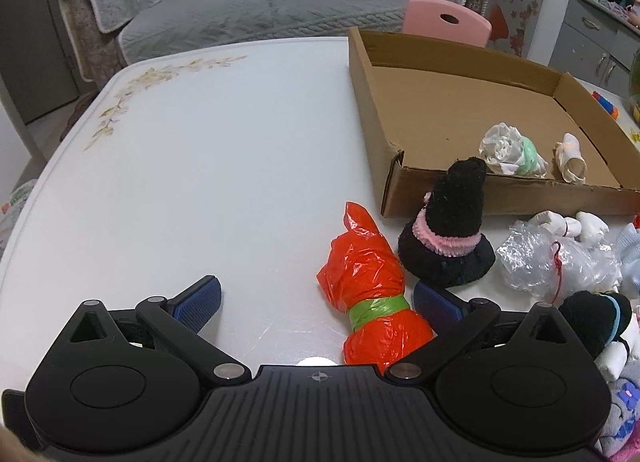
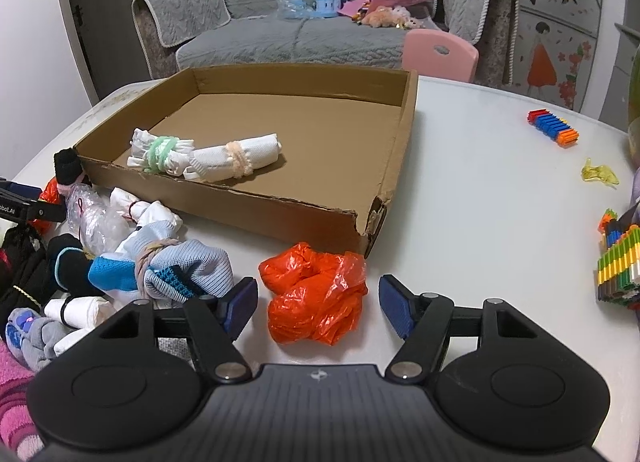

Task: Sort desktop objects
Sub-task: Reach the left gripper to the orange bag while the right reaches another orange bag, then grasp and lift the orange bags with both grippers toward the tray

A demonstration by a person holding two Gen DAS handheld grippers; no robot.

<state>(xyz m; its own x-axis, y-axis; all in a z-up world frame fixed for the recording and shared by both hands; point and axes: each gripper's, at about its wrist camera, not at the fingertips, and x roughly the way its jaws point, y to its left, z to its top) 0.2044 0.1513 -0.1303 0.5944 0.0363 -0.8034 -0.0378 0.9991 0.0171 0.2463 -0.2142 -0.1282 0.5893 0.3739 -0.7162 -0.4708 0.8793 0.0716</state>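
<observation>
Right hand-held gripper open, pads clear; crumpled orange bag between fingers.

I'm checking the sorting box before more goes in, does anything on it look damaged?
Yes. The cardboard box has a torn, crumpled front right corner, and its front wall's top edge is ragged. The two tied white bundles inside look fine.

The right gripper hangs with jaws apart around a crumpled orange bag, pads not touching it. Behind, a cardboard tray holds two white rolled bundles.
</observation>
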